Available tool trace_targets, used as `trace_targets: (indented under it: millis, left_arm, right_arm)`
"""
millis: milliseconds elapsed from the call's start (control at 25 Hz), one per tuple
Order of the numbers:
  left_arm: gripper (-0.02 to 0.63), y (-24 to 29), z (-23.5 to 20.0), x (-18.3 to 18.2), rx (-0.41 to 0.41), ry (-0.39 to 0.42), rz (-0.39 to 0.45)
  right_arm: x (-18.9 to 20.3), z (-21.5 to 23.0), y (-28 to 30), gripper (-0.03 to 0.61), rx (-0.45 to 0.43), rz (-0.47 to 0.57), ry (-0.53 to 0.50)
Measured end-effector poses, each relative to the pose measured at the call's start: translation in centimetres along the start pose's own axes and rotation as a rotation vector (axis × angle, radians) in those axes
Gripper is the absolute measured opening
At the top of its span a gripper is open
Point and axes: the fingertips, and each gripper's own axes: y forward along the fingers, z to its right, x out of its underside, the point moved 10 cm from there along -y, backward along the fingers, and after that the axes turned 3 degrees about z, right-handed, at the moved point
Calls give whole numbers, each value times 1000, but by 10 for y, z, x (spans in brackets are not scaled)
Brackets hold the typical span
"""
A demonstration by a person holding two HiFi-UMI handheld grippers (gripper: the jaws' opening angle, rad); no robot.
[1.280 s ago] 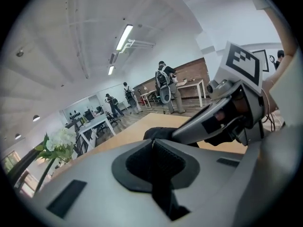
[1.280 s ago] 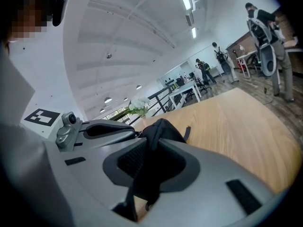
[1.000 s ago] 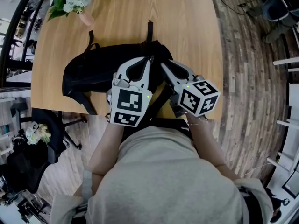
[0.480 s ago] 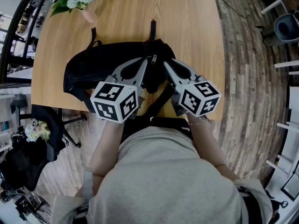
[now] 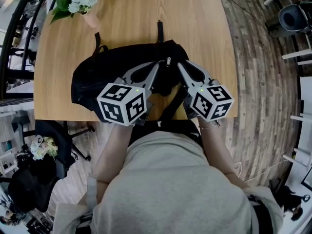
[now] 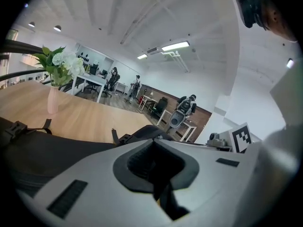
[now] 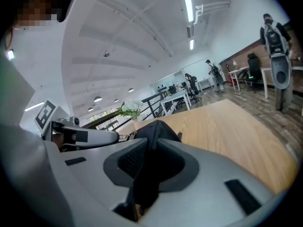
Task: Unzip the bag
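bag [image 5: 105, 74] on table [image 5: 204, 28]; vase [image 5: 90, 19] beyond

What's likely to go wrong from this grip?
1. The right gripper pinches backpack fabric, left gripper seems to too; the zipper pull sits free between them, so pulling may just lift the backpack.
2. The backpack lies at the table's near edge; tugging toward the person could drag it off.

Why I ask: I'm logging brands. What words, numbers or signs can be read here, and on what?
No readable text anywhere.
left gripper and right gripper: only black-and-white square markers, no letters or numbers.
bag: no label or brand shows.
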Motion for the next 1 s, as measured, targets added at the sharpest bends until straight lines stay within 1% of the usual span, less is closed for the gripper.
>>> trace_targets:
  millis: [400, 600, 1000]
  left_arm:
    - [21, -25, -27, -1, 8, 23, -28]
    - [21, -41, -41, -4, -9, 27, -25]
    - [21, -71, -64, -7, -41, -4, -2]
  right_arm:
    - [2, -4, -3, 75, 120, 31, 15]
    - [2, -5, -2, 75, 167, 40, 21]
    - [-2, -7, 1, 77, 210, 41, 13]
